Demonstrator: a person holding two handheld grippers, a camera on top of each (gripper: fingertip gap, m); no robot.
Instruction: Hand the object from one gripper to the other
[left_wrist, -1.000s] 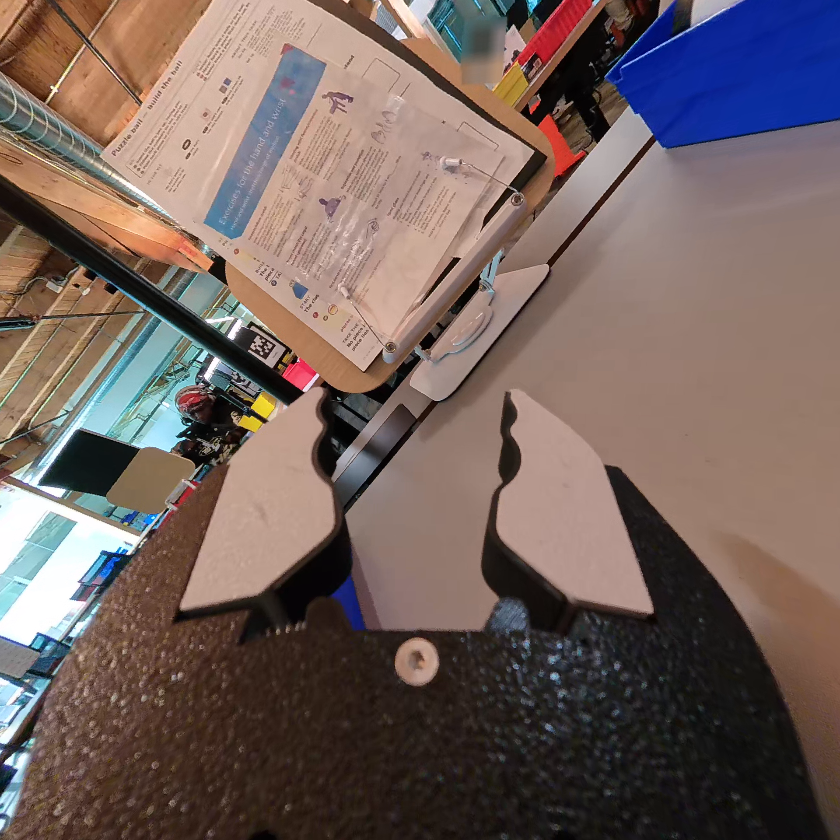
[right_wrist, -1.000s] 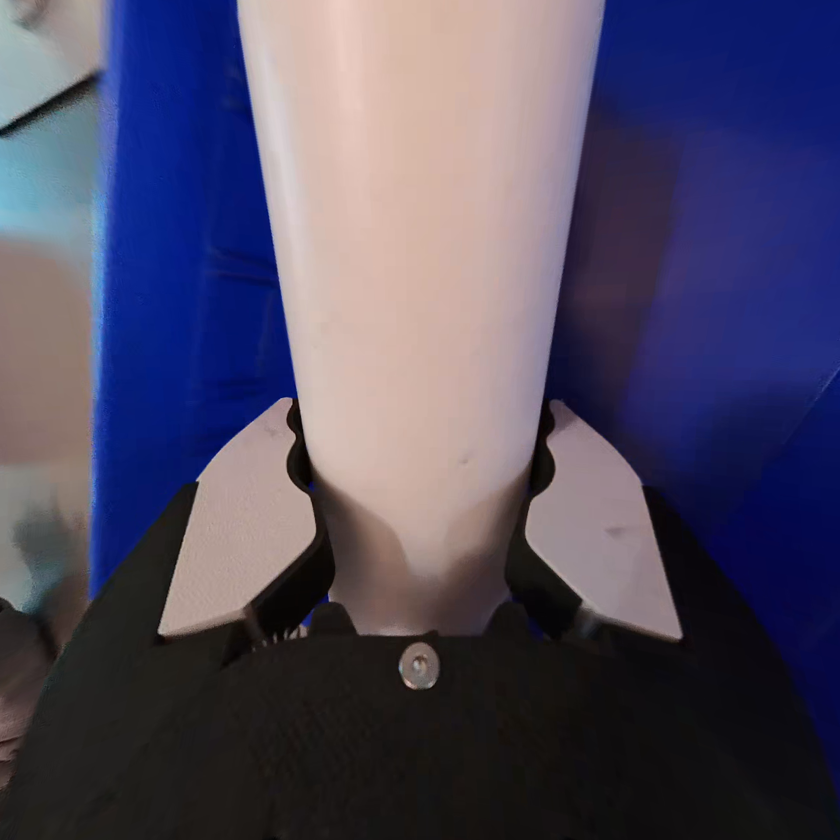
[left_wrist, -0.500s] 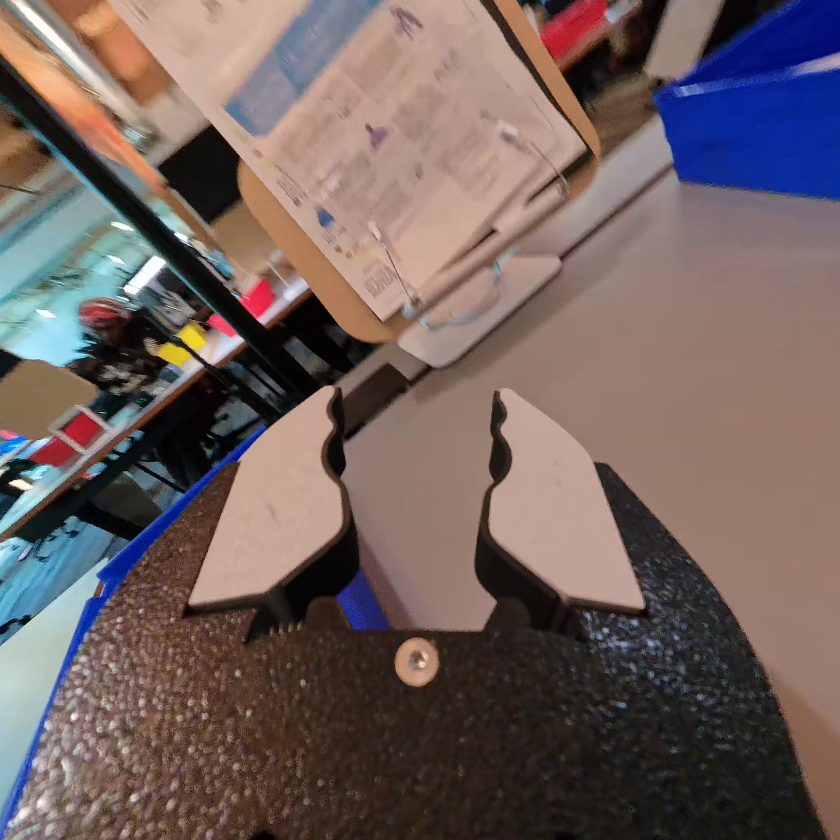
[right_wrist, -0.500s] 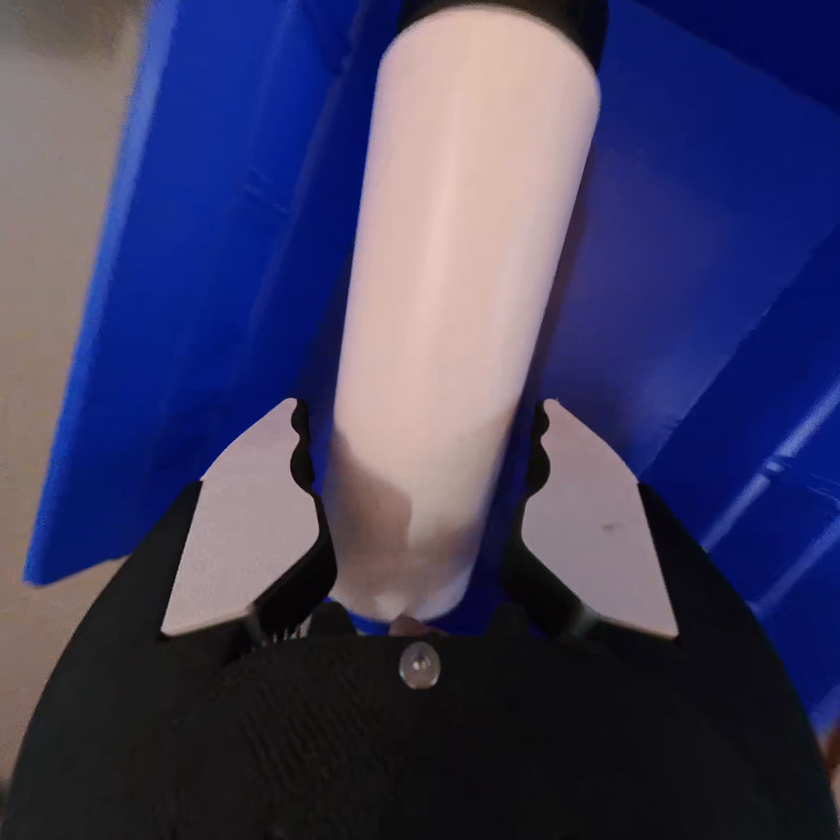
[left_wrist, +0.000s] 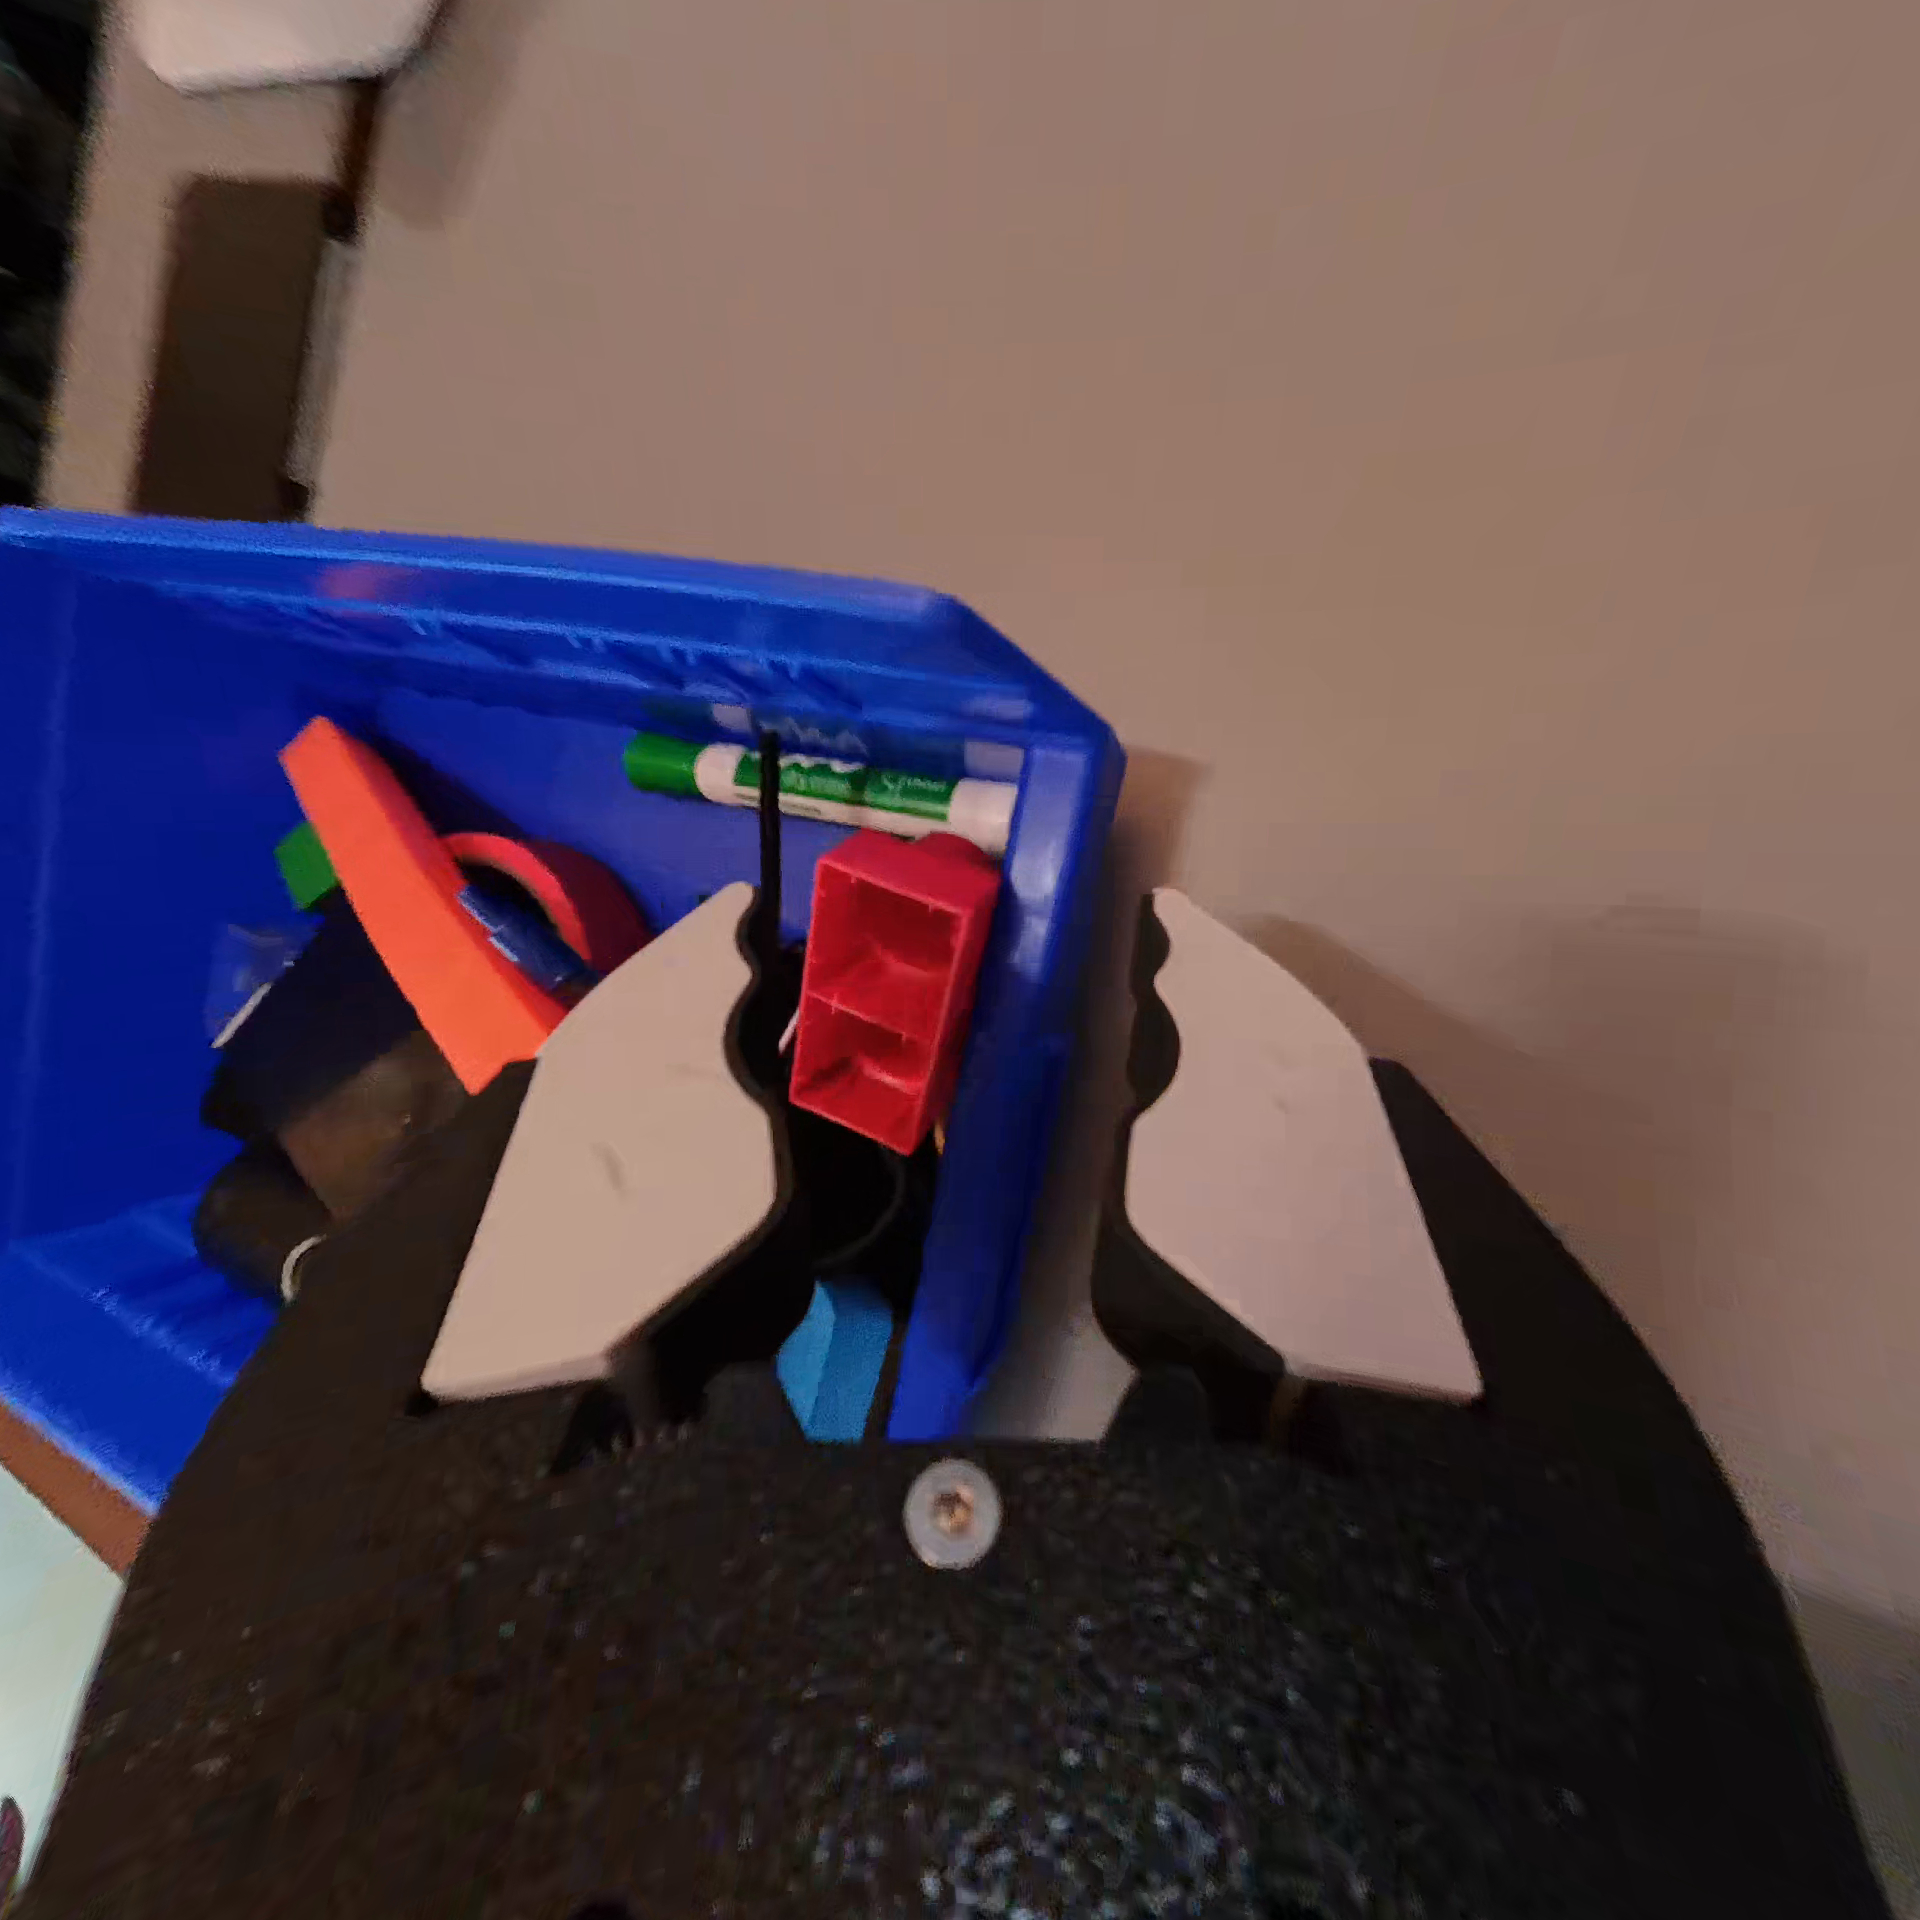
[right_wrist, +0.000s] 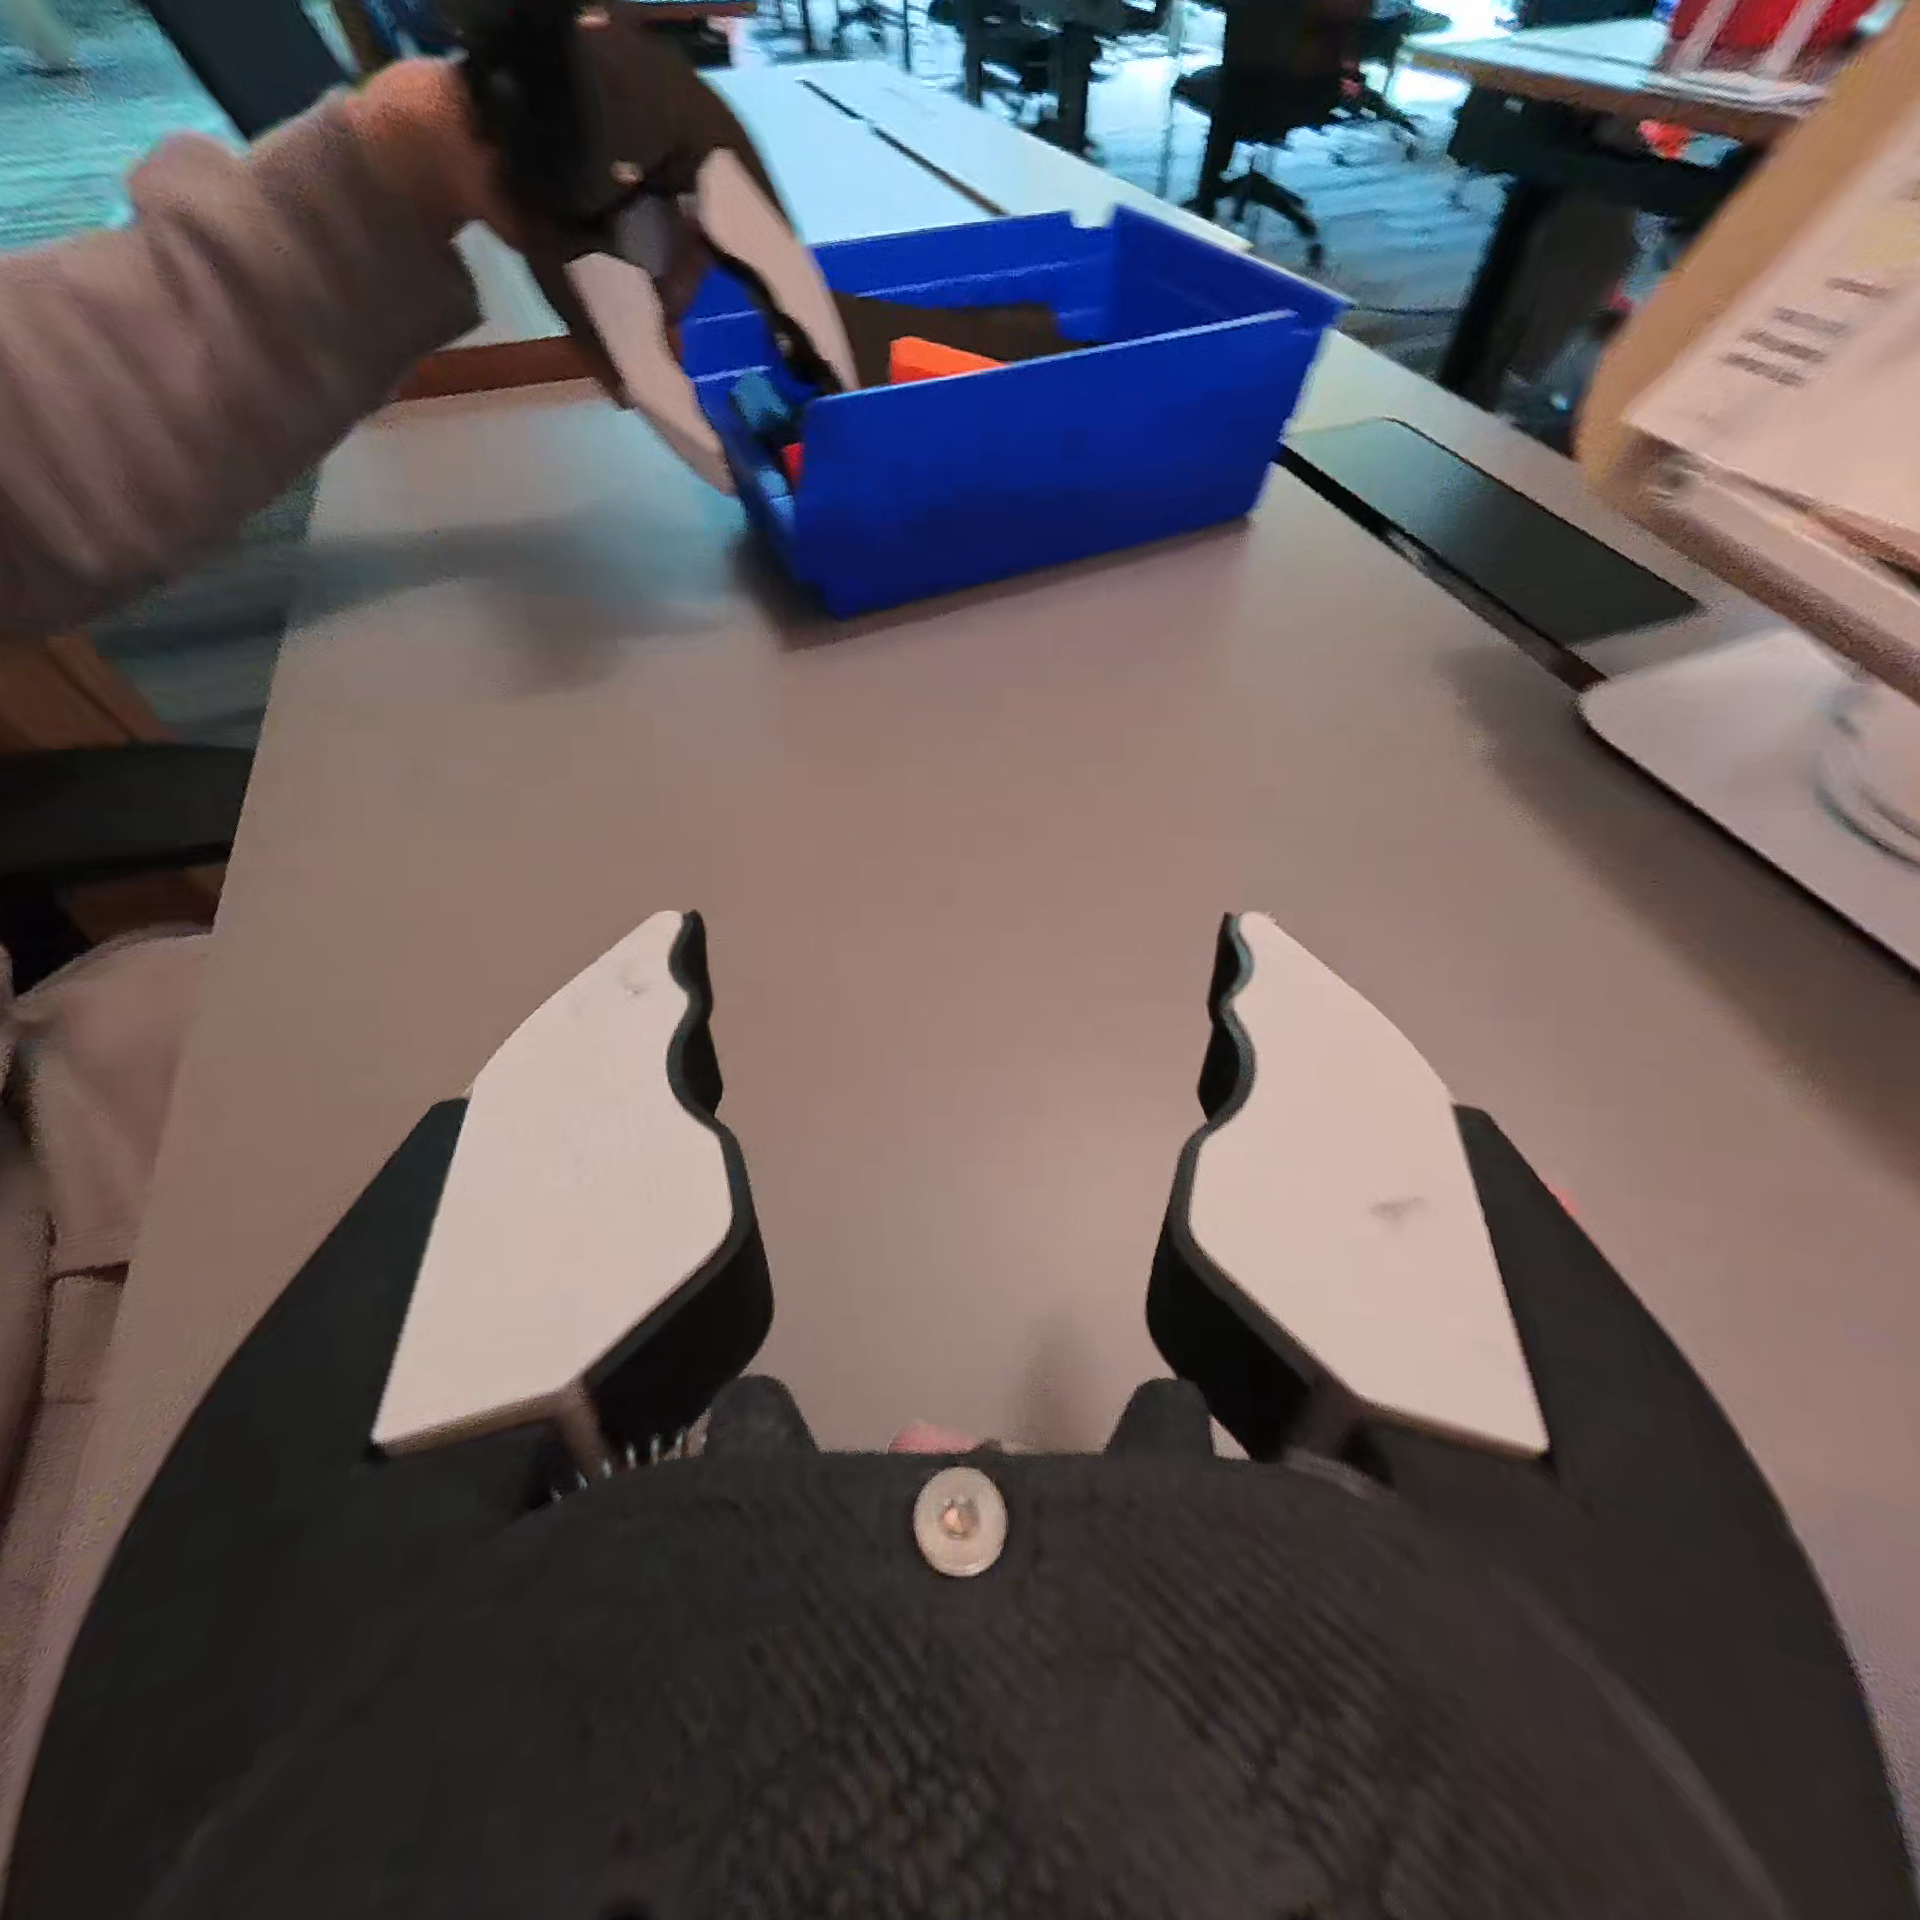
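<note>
Over the near corner of the blue bin (left_wrist: 540, 665) my left gripper (left_wrist: 940, 914) points down with its jaws spread and nothing between them. One finger sits above the bin's contents, the other outside the wall, so the corner wall runs up through the gap. I judge I hold it like that because I am picking out something to lift, not yet committing to a grip.

Straight ahead of the left finger stands a red block (left_wrist: 888, 997), hollow side up, leaning against the inside of the wall. It is the nearest thing to the tool and lies between the two fingertips in this view, though lower down; I cannot tell whether anything touches it. A thin black stick (left_wrist: 769, 831) rises just beside the left fingertip. Behind are a green marker (left_wrist: 821, 784) along the far wall, an orange wedge (left_wrist: 405, 914), a red tape roll (left_wrist: 561, 894) and a light blue block (left_wrist: 831, 1361) close under the gripper's body.

My right gripper (right_wrist: 961, 956) waits low over the bare grey table (right_wrist: 987, 779), well apart from the bin (right_wrist: 1039, 468), jaws wide and empty. It faces the bin, which I take as a ready stance for receiving. From there I see the left gripper (right_wrist: 748, 343) tipped into the bin's near end, my sleeve (right_wrist: 208, 353) behind it.

No object is held yet, so the hand-over has not begun. Which thing I will take is a guess; the red block seems the likeliest.
</note>
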